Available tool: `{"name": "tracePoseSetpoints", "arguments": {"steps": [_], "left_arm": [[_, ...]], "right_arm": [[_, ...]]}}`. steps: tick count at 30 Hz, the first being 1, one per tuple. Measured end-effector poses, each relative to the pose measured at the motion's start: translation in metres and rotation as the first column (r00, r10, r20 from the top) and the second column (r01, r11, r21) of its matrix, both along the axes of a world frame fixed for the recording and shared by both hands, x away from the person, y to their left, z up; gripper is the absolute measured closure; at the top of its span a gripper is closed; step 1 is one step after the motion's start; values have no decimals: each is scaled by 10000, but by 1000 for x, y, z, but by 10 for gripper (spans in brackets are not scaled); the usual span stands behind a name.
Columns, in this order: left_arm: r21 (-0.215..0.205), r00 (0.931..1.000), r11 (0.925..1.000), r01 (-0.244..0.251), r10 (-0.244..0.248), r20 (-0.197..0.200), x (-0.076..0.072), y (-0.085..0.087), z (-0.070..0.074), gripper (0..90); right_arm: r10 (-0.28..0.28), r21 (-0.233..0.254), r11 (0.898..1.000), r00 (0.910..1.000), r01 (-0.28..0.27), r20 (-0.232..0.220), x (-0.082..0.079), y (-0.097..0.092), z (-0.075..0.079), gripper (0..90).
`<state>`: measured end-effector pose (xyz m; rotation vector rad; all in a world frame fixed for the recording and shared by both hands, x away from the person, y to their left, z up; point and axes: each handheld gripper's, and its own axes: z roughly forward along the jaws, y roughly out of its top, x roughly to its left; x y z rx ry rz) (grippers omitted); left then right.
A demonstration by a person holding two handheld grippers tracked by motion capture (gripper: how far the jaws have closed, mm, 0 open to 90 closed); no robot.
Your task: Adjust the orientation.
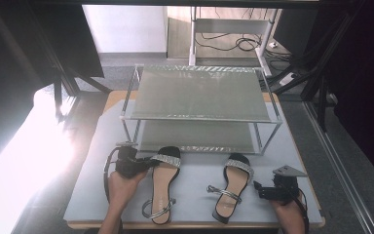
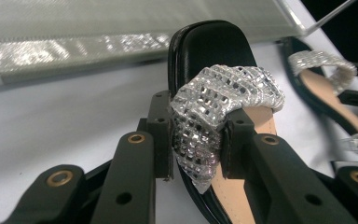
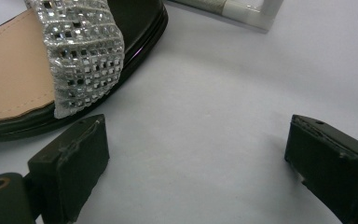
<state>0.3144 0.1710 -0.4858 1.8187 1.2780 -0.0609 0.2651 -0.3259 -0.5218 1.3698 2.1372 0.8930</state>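
Gripping the rhinestone toe strap of the left sandal, my left gripper has its jaws pinched tight on the bunched band, the strap crumpled between the pads. That sandal lies on the grey table, toe toward the two-tier shoe rack just beyond it. The other sandal lies to its right, well apart, also pointing at the rack.

My right gripper rests low beside that second sandal with its jaws spread wide and nothing between them; in the right gripper view the pads sit clear of the sparkling strap.

I judge the step is lifting the left sandal toward the rack. To do it well I would keep the pinch firm, raise the shoe level so the heel does not swing, and clear the shelf edge before moving forward.

Strong glare washes out the left of the high view. The sandal's heel and ankle strap are cut off in the left gripper view.
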Motion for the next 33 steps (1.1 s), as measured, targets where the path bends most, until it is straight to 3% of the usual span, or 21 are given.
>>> {"name": "tracePoseSetpoints", "arguments": {"steps": [5, 15, 20, 33], "left_arm": [[-308, 9999, 9994, 166, -167, -9, 1, -1, 14, 706], [-423, 9981, 9974, 581, -572, 220, -2, -4, 51, 705], [-671, 9958, 9937, 894, -878, 265, -3, -4, 68, 704], [-1001, 9914, 9874, 1226, -1172, 580, 5, -4, 123, 704]], "right_arm": [[-1, 3, 10000, 10000, 1, 0, 0, 0, 0, 63], [12, -3, 10000, 10000, -12, 9, 0, 0, 0, 65], [19, -4, 10000, 10000, -19, 13, 0, 0, 0, 66], [34, -27, 10000, 10000, -34, 13, 0, 0, 0, 68]]}}
